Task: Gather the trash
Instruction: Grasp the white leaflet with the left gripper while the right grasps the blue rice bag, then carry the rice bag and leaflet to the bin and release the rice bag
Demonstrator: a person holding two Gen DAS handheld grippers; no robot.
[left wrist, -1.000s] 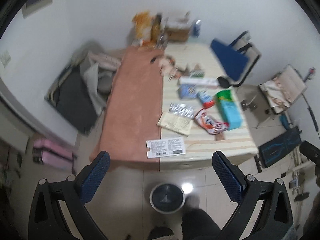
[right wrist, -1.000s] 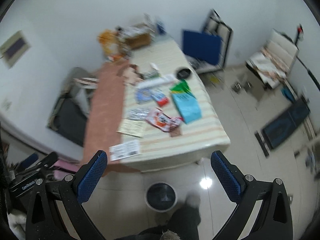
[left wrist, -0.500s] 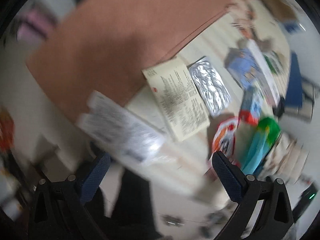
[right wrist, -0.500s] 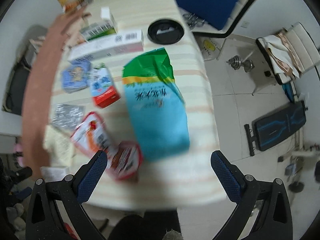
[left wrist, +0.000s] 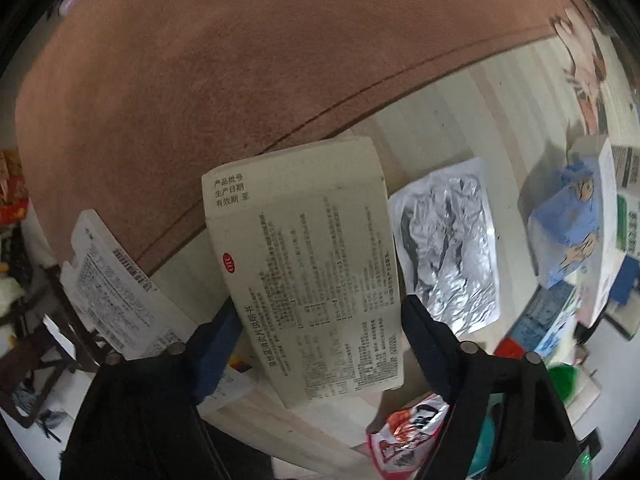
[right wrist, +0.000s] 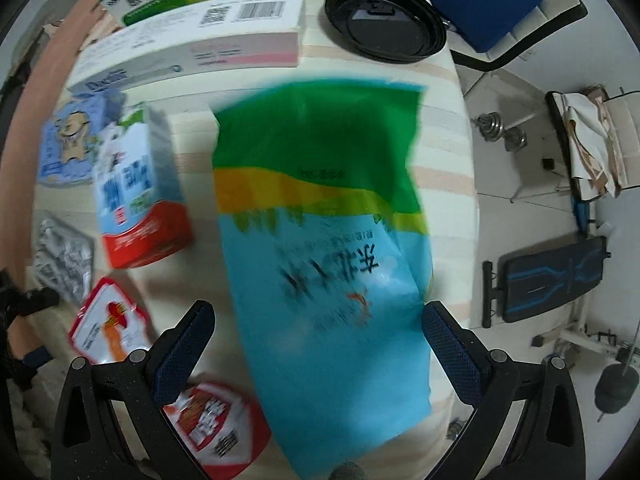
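Leaflet (cream, densely printed) between closing left fingers; right fingers spread over blue-green bag

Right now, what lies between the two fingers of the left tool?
In the left wrist view, the cream printed paper leaflet lies between the left tool's fingers, which have just been closing; whether they touch it is unclear.
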